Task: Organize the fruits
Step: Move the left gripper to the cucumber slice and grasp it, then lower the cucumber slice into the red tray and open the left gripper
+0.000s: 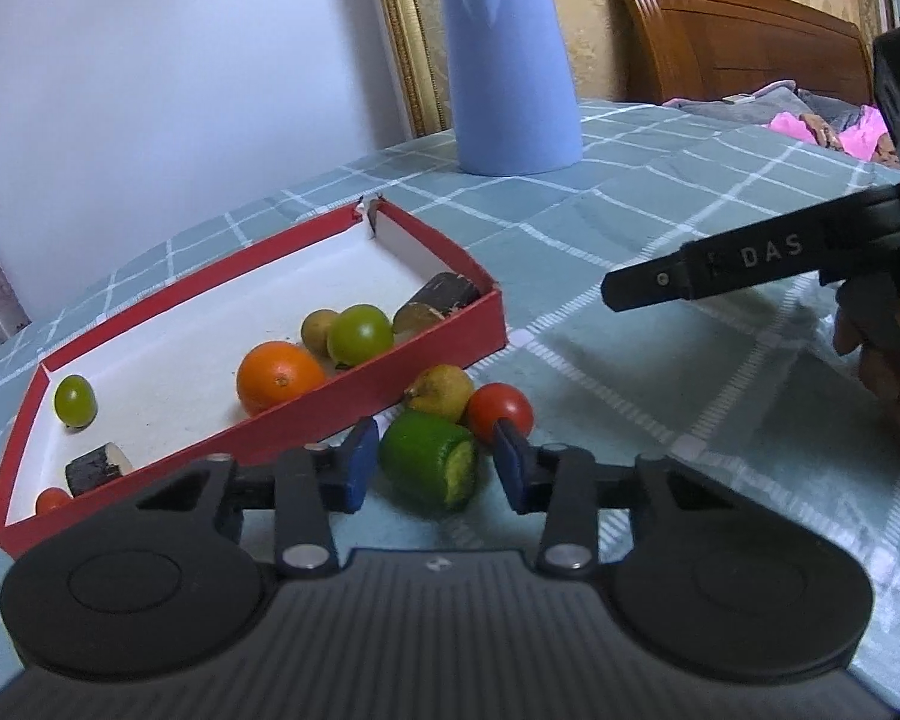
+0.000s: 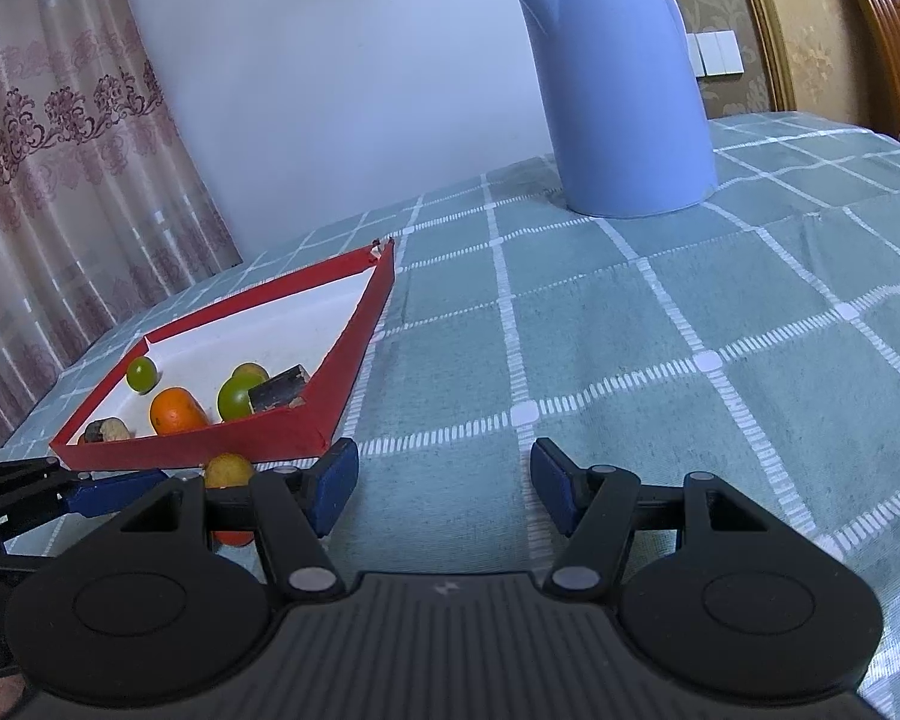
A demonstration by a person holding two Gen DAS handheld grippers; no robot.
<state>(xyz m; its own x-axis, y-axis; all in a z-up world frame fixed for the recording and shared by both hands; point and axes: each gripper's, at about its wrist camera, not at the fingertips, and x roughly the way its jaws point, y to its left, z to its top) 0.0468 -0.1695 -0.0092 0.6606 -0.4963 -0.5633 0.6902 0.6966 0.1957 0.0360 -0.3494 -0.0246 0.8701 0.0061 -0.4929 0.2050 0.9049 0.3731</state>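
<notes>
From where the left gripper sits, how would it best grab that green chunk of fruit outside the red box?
Pinch the green piece across its curved sides, coming straight forward. It lies on its side between the open left gripper fingers, cut end toward the right finger, with the red tray close on the left.

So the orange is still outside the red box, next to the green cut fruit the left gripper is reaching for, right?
Not quite. The orange already lies inside the red box, as the left wrist view shows. The rest holds: the green cut fruit sits outside the box, between the open fingers of the left gripper.
</notes>
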